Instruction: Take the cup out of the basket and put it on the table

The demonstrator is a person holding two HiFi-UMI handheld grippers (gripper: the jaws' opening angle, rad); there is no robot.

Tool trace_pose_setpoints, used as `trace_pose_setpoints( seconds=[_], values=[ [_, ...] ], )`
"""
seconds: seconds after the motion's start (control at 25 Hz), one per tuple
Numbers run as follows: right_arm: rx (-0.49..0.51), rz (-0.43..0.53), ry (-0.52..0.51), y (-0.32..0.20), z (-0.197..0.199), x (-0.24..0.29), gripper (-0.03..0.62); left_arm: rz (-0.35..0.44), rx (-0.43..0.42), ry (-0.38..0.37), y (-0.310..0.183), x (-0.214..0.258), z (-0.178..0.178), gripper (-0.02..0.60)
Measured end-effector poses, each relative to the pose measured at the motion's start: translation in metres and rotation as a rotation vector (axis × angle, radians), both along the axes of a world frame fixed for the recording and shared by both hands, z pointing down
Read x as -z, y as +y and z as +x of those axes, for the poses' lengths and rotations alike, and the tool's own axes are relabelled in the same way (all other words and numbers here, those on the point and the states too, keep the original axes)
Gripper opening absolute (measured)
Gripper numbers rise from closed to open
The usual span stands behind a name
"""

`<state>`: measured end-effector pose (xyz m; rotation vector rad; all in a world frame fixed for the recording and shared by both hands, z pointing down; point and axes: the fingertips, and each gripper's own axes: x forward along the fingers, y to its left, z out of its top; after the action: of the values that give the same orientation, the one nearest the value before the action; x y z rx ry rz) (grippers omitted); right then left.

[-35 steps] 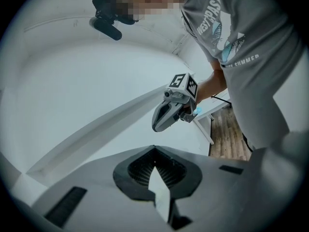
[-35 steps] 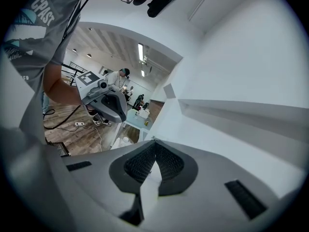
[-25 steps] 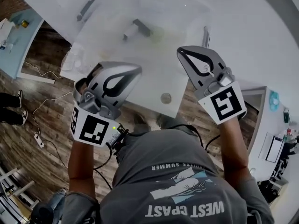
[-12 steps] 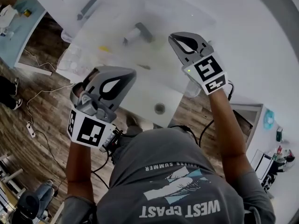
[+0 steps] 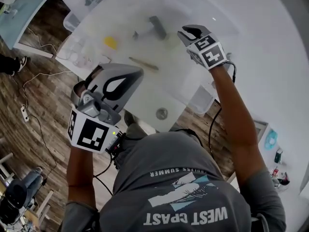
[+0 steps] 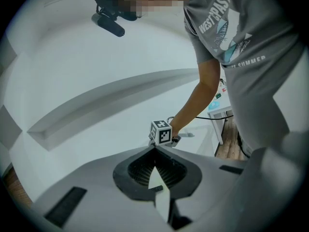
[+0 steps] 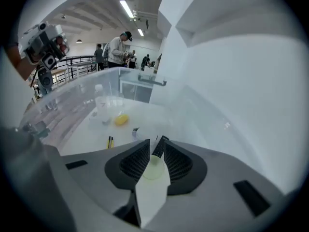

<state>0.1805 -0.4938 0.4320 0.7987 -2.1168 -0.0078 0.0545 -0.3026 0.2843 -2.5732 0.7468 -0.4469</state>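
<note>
Two tongs logged: left tongs (image 5: 139,73) shut, idle near the desk (image 5: 145,104) edge; right tongs (image 7: 155,144) opening over the basket (image 5: 199,98) (clear bin), a pale disc, probably the cup (image 7: 153,168), framed between but ungripped, so reach step, next lower and clamp.

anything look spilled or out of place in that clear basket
Nothing stands out. The clear basket sits on the table, with a yellow item and a thin stick lying loose inside, nothing spilled. The right tool reaches in, jaws opening, a pale round shape, possibly the cup, between them. The left tool is shut, empty.
</note>
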Motion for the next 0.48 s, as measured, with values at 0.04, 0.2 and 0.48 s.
trace_pose_setpoints(
  seconds=[0.04,0.2,0.48],
  values=[
    [-0.001,-0.031,0.020,-0.007,0.003,-0.016,0.085,-0.011,0.012,0.000,-0.002,-0.003,0.000,0.009],
    [-0.023,-0.137,0.081,-0.034,0.014,-0.068,0.095,-0.037,0.049,0.003,-0.014,-0.007,-0.002,0.009],
    [-0.076,-0.274,0.183,-0.059,0.029,-0.134,0.121,-0.063,0.095,0.016,-0.026,-0.012,-0.010,0.009]
  ],
)
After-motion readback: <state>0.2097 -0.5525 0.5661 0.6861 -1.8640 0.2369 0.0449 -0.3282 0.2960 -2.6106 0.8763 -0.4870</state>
